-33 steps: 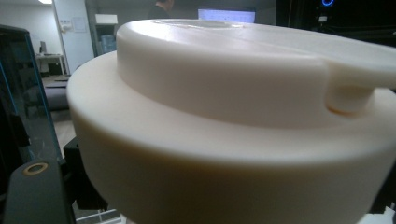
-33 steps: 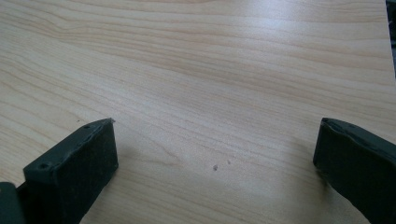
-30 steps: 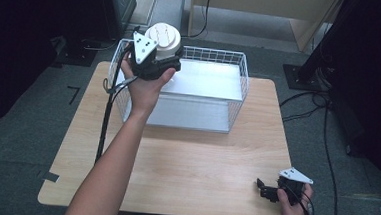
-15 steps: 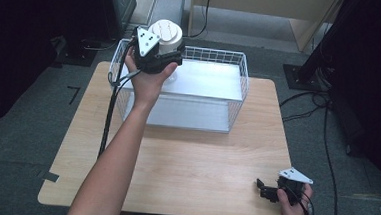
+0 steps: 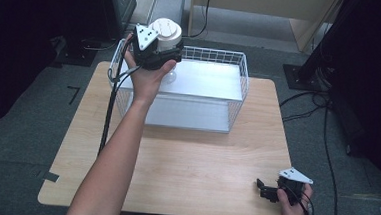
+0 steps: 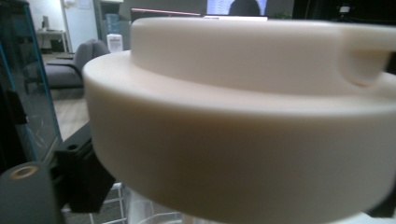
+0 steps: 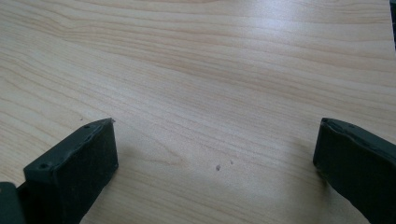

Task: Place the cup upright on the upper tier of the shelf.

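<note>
On the table (image 5: pixel 184 172), the wire basket (image 5: pixel 229 97) sits at twelve o'clock. My left gripper (image 5: pixel 157 53) clamps the cream lid (image 5: pixel 166 31) above its eleven o'clock corner, apparently not yet set down. My right gripper (image 5: pixel 268 190) rests gaping, empty, at five o'clock.

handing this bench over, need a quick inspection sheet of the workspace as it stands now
surface: wooden table, bare at the front
job's things: cream round lid held above the wire basket, at its far left corner
clutter: nothing seen
grippers: left hand-held gripper shut on the cream round lid; right hand-held gripper open, low over the table's near right corner
cables: black cable trails from the left one
surroundings: dark carpet, floor cables on the right
</note>
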The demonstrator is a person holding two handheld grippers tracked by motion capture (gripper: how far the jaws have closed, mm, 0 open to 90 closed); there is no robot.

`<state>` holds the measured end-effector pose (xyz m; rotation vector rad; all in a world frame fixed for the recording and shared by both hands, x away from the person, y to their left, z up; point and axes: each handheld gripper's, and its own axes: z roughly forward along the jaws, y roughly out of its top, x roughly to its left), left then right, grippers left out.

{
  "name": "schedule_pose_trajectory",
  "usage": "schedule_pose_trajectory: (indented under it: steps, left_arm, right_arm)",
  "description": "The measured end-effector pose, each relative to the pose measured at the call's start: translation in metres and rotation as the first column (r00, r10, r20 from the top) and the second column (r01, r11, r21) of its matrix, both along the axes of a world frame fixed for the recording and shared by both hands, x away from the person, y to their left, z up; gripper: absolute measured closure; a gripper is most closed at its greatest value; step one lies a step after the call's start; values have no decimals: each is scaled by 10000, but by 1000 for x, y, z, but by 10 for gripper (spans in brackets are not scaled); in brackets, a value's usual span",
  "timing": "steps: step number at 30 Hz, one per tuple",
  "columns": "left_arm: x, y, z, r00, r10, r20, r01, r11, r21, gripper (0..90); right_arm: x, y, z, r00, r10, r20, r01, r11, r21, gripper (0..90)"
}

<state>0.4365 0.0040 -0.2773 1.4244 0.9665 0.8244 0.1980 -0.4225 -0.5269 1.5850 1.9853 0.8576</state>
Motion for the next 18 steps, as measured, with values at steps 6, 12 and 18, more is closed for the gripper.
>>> schedule_pose_trajectory:
  steps: [6, 12, 18]
  left_arm:
    - [-1, 2, 1, 10000, -74, -18, 73, 9999, -89, 0]
    - [-6, 5, 6, 9997, -224, 140, 224, 9997, -26, 0]
    - [-11, 7, 6, 9994, -289, 162, 288, 9996, 72, 0]
  right_arm:
    - [0, 0, 0, 10000, 33, -10, -33, 10000, 7, 0]
    - [0, 0, 0, 10000, 39, -7, -39, 10000, 6, 0]
    - [0, 0, 0, 10000, 41, -9, -41, 10000, 3, 0]
